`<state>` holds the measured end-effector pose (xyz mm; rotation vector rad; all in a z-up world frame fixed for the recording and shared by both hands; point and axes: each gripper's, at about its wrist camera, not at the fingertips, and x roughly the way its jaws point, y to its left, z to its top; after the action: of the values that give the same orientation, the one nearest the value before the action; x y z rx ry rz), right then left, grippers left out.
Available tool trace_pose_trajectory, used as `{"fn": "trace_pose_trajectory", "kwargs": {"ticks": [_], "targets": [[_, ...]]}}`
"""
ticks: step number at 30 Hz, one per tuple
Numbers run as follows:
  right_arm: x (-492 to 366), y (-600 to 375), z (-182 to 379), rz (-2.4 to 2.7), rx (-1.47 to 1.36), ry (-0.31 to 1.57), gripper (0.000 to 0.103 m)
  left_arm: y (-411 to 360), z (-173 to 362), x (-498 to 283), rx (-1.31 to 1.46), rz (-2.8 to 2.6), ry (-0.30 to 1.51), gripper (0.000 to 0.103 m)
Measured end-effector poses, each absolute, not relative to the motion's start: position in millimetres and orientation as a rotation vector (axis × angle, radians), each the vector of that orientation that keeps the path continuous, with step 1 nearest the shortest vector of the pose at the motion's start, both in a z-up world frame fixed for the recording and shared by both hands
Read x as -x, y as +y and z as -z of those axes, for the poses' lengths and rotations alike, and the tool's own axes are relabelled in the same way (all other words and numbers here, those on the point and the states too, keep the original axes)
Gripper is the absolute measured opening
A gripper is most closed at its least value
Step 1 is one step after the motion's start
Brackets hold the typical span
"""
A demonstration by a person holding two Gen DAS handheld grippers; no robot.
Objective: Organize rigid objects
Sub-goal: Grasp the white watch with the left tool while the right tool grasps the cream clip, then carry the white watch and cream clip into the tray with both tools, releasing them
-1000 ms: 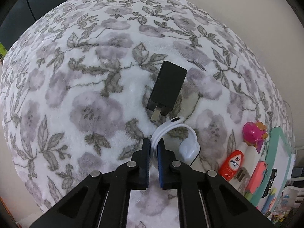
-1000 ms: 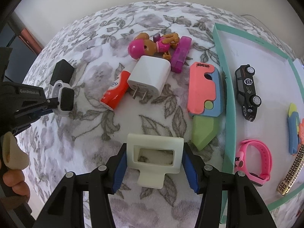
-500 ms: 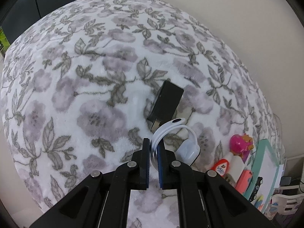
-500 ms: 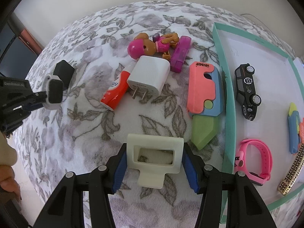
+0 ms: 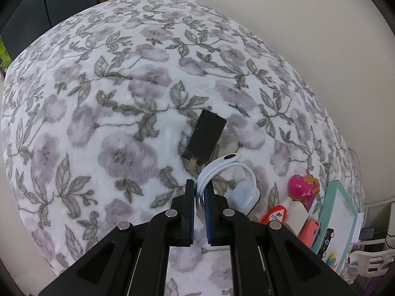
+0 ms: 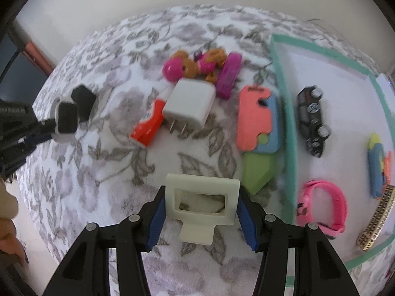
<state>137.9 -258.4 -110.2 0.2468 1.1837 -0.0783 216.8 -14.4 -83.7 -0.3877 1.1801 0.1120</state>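
My left gripper (image 5: 200,192) is shut on the strap of a white smartwatch (image 5: 243,192), which hangs lifted above the floral blanket (image 5: 98,103). A black charger (image 5: 205,137) lies just beyond it. In the right wrist view the same watch (image 6: 65,119) and left gripper (image 6: 37,130) show at the far left. My right gripper (image 6: 202,197) is shut on a cream plastic frame piece (image 6: 201,198), its blue pads pressing both sides. Ahead lie a white charger (image 6: 188,107), a red-and-white tube (image 6: 148,127), a pink doll (image 6: 192,66) and a coral, blue and green toy (image 6: 258,133).
A teal-rimmed white tray (image 6: 287,133) at the right holds a black toy car (image 6: 312,120), a pink watch band (image 6: 323,208), a gold bracelet (image 6: 376,222) and a blue toy (image 6: 376,165). A purple case (image 6: 229,75) lies by the doll. A hand (image 6: 9,222) shows at the left edge.
My left gripper has risen with the white watch, so the blanket and black charger look farther away. The right gripper keeps still with the cream piece.
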Motion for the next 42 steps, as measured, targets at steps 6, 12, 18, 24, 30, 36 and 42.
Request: {"fn": "trace_pose_trajectory", "kwargs": {"ticks": [6,12,18,24,30,36,42], "targets": [[-132.3,-283.6,71.5,0.141,-0.331,1.043,0.056,-20.0,63.9,-212.0,0.389,-0.062,1.129,0.007],[-117.9,-322.4,46.4,0.253,-0.393,0.917,0.056,-44.5,36.6,-203.3,0.360,0.020,1.058,0.007],[-96.8,-365.7,35.5,0.378,-0.419,0.855,0.056,-92.6,18.9,-193.7,0.289,0.126,1.023,0.007],[-79.3,-406.4,36.6,0.490,-0.433,0.818,0.056,-155.2,15.4,-187.0,0.248,0.235,1.064,0.007],[-65.7,-441.8,48.5,0.570,-0.480,0.817,0.056,-227.4,16.4,-173.4,0.148,0.364,1.079,0.007],[-58.2,-458.6,64.2,0.618,-0.485,0.844,0.056,-284.8,39.6,-165.6,0.050,0.466,1.153,0.007],[-49.9,-474.9,77.8,0.656,-0.522,0.869,0.056,-304.2,61.7,-162.3,-0.007,0.482,1.180,0.007]]}}
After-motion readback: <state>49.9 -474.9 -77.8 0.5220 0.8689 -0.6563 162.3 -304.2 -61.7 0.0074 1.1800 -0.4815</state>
